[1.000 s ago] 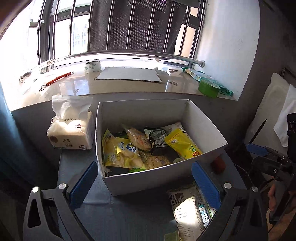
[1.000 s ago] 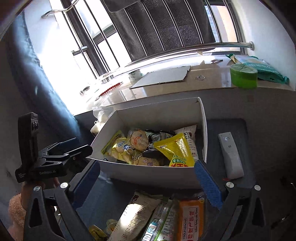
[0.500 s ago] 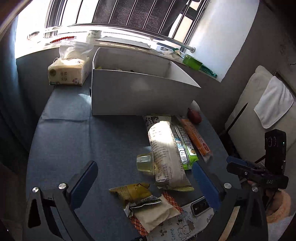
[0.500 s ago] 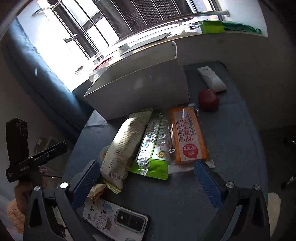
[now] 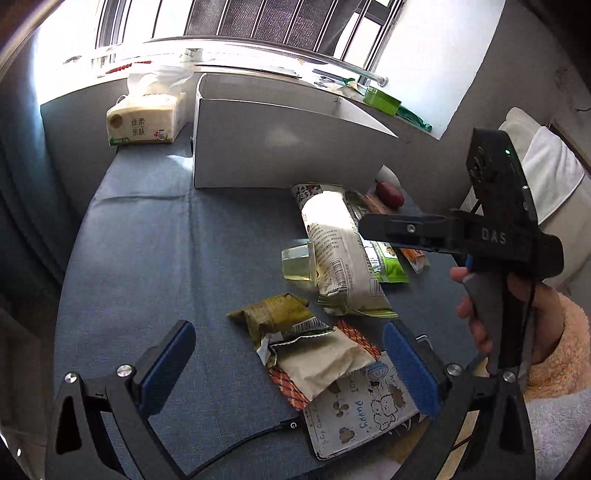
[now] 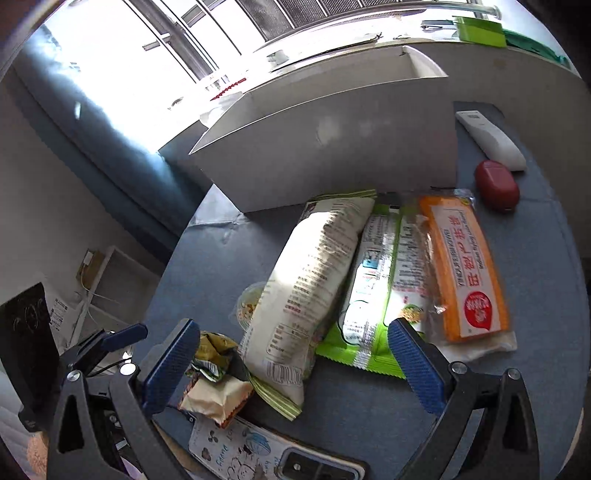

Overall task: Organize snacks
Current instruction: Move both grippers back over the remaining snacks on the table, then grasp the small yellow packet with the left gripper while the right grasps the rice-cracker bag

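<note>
Snacks lie on the blue table in front of the white box [image 5: 280,147] [image 6: 343,147]: a long white pack [image 5: 336,243] [image 6: 306,284], a green pack [image 6: 380,291] [image 5: 388,262], an orange pack [image 6: 465,273], a clear jelly cup [image 5: 297,264], an olive wrapper [image 5: 275,314] [image 6: 214,352] and a beige packet [image 5: 317,363] [image 6: 216,397]. My left gripper [image 5: 291,363] is open, low over the olive and beige packets. My right gripper [image 6: 295,363] is open over the near ends of the white and green packs; its body shows in the left wrist view [image 5: 461,236].
A phone in a cartoon case [image 5: 354,410] [image 6: 240,450] lies at the table's near edge with a cable. A red case [image 6: 496,184] and white remote [image 6: 491,140] lie right of the box. A tissue pack [image 5: 142,122] stands left of it. A green tape roll [image 6: 480,31] sits on the sill.
Both grippers have dropped from above the box and pulled back to the table's near side, closing in on the loose snacks. The right gripper has come close beside the left. Both stay open.
</note>
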{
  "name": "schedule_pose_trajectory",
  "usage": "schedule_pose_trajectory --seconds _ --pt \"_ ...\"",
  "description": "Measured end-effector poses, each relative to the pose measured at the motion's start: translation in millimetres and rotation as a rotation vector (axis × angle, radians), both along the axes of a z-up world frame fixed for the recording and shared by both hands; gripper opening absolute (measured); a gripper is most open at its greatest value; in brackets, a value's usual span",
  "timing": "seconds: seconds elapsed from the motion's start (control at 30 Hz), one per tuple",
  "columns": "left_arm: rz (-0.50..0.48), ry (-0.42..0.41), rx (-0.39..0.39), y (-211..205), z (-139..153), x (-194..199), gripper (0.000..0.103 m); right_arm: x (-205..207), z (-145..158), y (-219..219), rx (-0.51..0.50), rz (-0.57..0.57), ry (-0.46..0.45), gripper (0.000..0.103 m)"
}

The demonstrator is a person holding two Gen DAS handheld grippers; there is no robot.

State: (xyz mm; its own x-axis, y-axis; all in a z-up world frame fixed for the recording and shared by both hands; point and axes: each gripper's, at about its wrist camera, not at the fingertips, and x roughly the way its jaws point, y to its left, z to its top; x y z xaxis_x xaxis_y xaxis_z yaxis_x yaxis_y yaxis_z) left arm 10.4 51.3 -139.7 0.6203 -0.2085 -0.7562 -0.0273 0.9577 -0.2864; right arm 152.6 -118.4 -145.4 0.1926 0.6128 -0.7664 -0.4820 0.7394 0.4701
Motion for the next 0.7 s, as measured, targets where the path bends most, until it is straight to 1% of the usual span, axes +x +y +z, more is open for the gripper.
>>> schedule_pose_trajectory --seconds 0.03,0.1,0.2,0.27,0.3,0.33,0.37,0.4,0.47,0.53,0.6,0.7 --pt "-0.002 0.002 0.001 1 0 -2 0.103 6 -4 9 -0.013 0.006 0.013 0.103" --pt "0.006 -0.001 0.011 4 -1 -7 0.103 16 -9 25 -0.036 0.024 0.013 0.103" --pt "0.024 0.006 -0.002 10 -4 -10 0.103 27 -20 44 -0.093 0.040 0.016 0.103" --pt "0.034 0.012 -0.011 14 -6 -11 0.103 32 -27 49 -0.133 0.018 0.029 0.102" --pt "0.038 0.012 -0.015 16 -7 -11 0.103 32 -25 51 -0.152 0.009 -0.013 0.095" --pt "0.042 0.014 -0.019 17 -8 -11 0.103 32 -26 55 -0.191 0.006 -0.030 0.065" --pt "0.044 0.018 -0.026 18 -8 -10 0.103 33 -28 56 -0.207 -0.002 -0.020 0.045" --pt "0.044 0.021 -0.033 18 -8 -9 0.103 35 -30 53 -0.188 -0.010 -0.007 0.043" --pt "0.032 0.017 -0.035 16 -7 -8 0.103 34 -28 52 -0.185 -0.005 -0.019 0.040" --pt "0.020 0.019 -0.020 14 -8 -5 0.103 34 -24 49 -0.174 -0.002 -0.020 0.033" --pt "0.015 0.024 -0.021 12 -9 -1 0.103 33 -14 44 -0.159 0.005 -0.033 0.032" --pt "0.013 0.030 -0.047 10 -10 5 0.103 30 3 33 -0.134 0.009 -0.068 0.032"
